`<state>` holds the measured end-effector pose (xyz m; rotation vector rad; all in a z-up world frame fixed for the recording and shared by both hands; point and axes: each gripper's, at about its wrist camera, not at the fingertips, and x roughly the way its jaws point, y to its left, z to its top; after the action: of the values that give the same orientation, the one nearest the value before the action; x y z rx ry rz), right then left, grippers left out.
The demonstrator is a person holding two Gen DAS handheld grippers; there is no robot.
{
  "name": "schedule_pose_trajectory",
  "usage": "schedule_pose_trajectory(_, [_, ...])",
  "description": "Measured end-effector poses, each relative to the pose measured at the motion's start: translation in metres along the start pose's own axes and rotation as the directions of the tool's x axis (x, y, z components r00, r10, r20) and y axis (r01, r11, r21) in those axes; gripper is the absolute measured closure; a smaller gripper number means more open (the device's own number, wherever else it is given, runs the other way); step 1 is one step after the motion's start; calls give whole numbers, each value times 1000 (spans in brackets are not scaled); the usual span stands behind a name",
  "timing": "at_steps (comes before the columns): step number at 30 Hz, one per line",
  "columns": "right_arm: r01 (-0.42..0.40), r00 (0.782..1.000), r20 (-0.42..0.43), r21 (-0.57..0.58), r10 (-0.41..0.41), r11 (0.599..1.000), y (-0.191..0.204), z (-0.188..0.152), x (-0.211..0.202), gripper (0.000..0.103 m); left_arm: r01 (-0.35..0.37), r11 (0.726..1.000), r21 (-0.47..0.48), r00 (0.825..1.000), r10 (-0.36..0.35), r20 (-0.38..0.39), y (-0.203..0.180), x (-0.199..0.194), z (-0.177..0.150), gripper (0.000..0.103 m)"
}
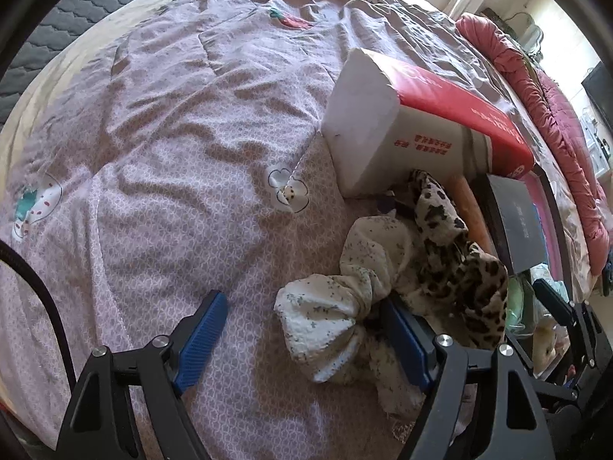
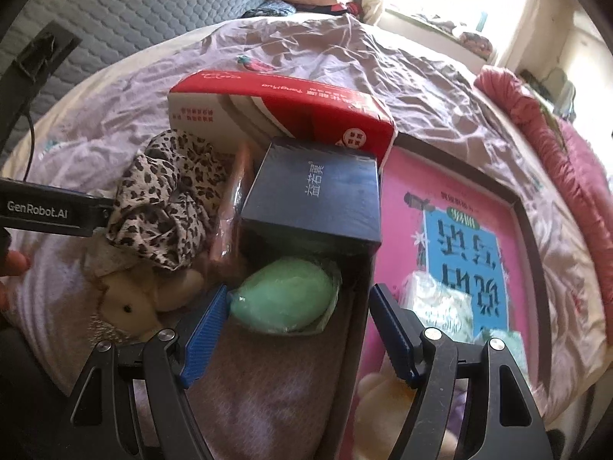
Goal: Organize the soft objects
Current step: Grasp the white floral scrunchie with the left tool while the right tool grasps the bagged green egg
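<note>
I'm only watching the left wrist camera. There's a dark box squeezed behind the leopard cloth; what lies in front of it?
Observer: A green egg-shaped sponge in clear wrap, just below the dark box.
Operator: Is the other gripper holding it?
Observer: No, the right gripper is open, its left pad beside the sponge.
Operator: Anything soft hiding near the leopard cloth?
Observer: A beige plush toy with a black eye lies under the leopard cloth.

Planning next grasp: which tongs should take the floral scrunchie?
Left, probably. The left tongs are open with the floral scrunchie between their fingers; the right tongs are open around the green pouch.
</note>
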<state>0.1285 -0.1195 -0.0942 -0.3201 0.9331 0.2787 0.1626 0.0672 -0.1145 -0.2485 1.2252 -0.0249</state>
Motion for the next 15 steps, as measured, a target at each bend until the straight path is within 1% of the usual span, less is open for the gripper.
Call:
schedule_pose_trajectory(2, [12,1000,15,-17,-12,1000,2,1,1,29,-8,1000,10,1000,8,8,-1,0,1,28])
schedule_pose_trajectory(4, [21,1000,22,-39,-20,999,6,2,2,36,-6,1000,11,1000,6,13,-1,0,1,32])
schedule_pose_trajectory(5, [11,1000,16,-45,-10,999,7,3,4,37,-5,1000,13,1000,5,11,-2,0,1,37])
schedule_pose_trajectory(6, [8,1000,9,-47,-8,999,8,3,6,40,-1,1000,12,1000,1,10,-2,1,2,39])
schedule_pose_trajectory(8, [8,1000,-23,-44,-9,999,8,0,14,43,17,1000,8,1000,-17,3,-2,3,3,52])
schedule_pose_trajectory(9, [15,999,-29,-39,-16,999,8,-1,17,44,29,1000,9,1000,-29,-1,-3,5,3,56])
schedule_pose_trajectory(10, [28,999,-20,-53,-29,998,9,-2,17,44,27,1000,13,1000,-27,-4,-4,6,3,64])
schedule_pose_trajectory(11, [34,999,-22,-61,-36,998,12,-2,16,44,27,999,17,1000,-27,-2,-5,7,3,65])
schedule_pose_trajectory(12, [25,999,-23,-58,-26,998,13,-2,17,47,30,999,24,1000,-30,4,-6,7,3,67])
schedule_pose_trajectory(14, [-15,1000,-15,-11,15,1000,7,-3,15,50,40,999,27,999,-41,9,-7,7,2,81])
schedule_pose_trajectory(15, [-40,999,-11,18,40,999,2,-4,13,52,42,999,28,999,-43,12,-7,6,1,83])
